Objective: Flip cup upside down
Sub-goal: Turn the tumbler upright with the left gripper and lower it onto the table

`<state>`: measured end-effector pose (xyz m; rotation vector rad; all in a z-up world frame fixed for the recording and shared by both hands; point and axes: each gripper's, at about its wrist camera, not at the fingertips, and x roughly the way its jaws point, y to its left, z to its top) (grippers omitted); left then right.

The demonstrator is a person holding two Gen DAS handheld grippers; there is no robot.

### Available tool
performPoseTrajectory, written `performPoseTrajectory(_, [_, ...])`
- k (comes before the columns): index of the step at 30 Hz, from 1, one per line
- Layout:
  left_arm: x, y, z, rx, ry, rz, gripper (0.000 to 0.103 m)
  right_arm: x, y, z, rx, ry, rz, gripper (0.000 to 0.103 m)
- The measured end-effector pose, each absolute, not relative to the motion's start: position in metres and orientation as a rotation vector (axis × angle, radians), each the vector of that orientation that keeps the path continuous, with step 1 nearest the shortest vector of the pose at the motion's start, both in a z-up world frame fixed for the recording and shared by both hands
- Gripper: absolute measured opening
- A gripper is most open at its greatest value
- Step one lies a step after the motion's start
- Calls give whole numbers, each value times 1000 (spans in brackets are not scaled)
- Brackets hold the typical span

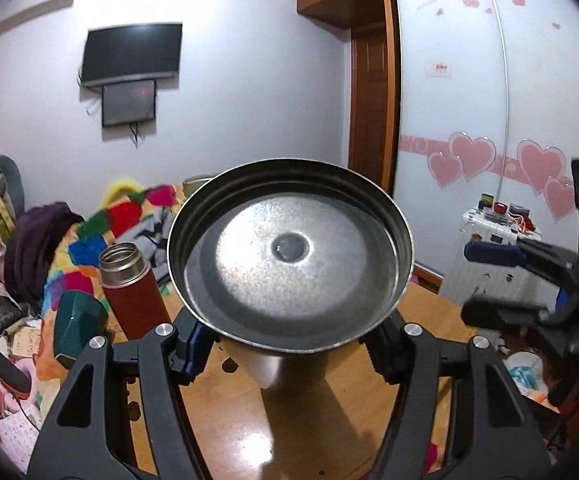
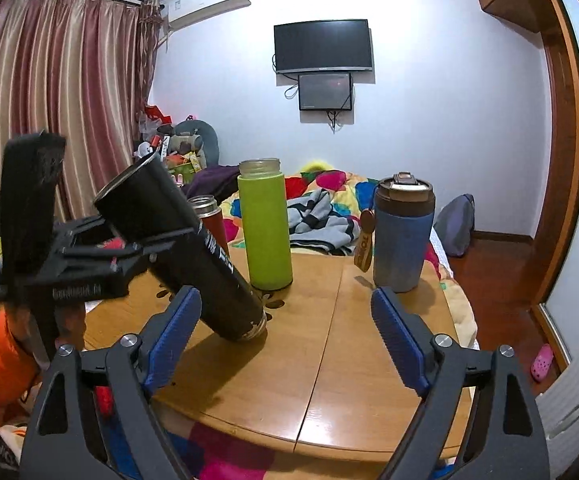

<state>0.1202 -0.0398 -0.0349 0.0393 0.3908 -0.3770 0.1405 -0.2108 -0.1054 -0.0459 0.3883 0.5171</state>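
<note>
The cup is a tall black metal tumbler point(image 2: 181, 248). My left gripper point(image 2: 129, 236) is shut on its middle and holds it tilted, one end touching the wooden table point(image 2: 329, 360), the other end up to the left. In the left wrist view the cup's round end point(image 1: 289, 260) faces the camera between the left fingers point(image 1: 191, 344), filling the middle. My right gripper point(image 2: 287, 340) is open and empty, low over the table, just right of the cup's lower end. It also shows at the right of the left wrist view point(image 1: 489, 280).
On the table stand a green bottle point(image 2: 265, 224), a blue tumbler with a brown lid point(image 2: 403, 236) and a red open flask point(image 1: 133, 292). A bed with a colourful blanket point(image 2: 329, 200) lies behind. A white suitcase point(image 1: 485, 256) stands at the right.
</note>
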Motion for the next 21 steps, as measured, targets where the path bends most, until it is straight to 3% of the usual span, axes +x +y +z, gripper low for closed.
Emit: performPoseTrajectory(21, [174,-67,-24,68,512,-399,64,151,-226,-118,64,420,523,85])
